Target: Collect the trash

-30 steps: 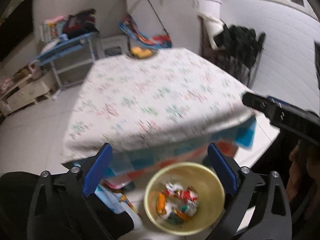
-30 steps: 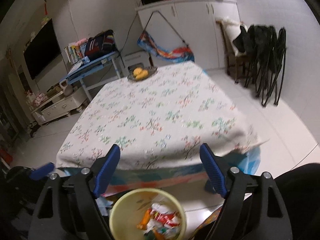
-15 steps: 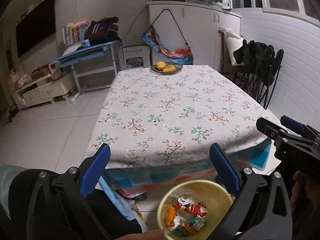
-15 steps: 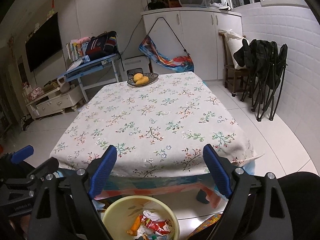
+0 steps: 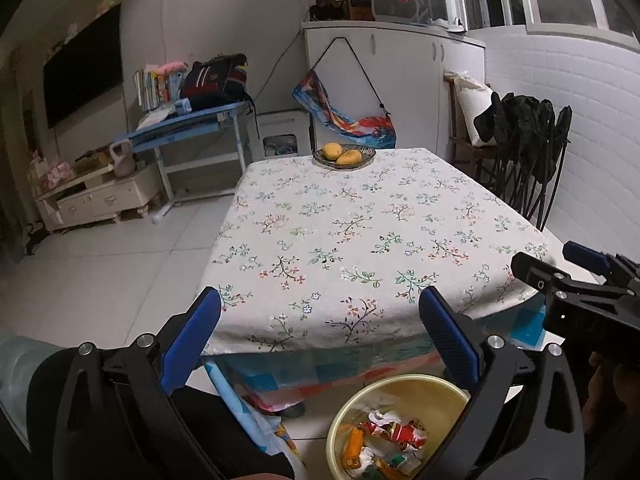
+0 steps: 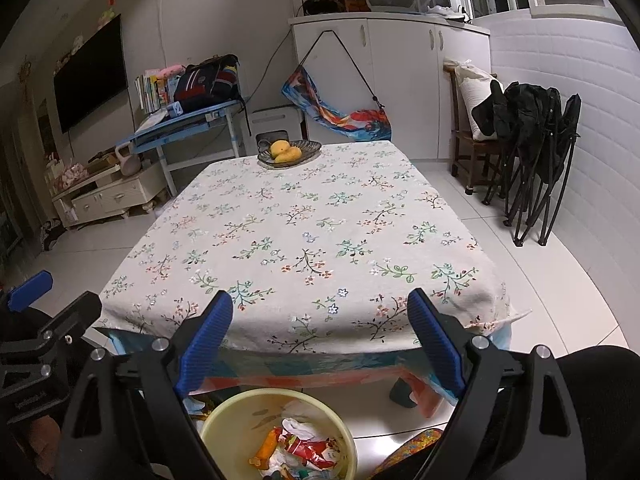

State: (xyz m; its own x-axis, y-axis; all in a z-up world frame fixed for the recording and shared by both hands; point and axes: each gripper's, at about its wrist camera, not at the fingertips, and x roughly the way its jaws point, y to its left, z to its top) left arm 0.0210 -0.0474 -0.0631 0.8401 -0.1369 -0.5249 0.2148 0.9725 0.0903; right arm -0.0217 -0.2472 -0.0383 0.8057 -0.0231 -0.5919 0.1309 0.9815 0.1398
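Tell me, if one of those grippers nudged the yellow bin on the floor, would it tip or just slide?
Probably slide. The yellow bin looks wide and squat on smooth floor tiles, so tipping seems unlikely. It holds only crumpled wrappers, so it is likely light and would shift easily. Its thin plastic rim may flex if pinched.

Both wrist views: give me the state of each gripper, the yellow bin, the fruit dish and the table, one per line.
Left gripper: open, empty.
Right gripper: open, empty.
Round yellow plastic bin: on the floor below the table edge, holding crumpled wrappers.
Dark wire fruit dish: at the far edge, holding yellow fruit.
Floral-cloth table: no trash visible on top.
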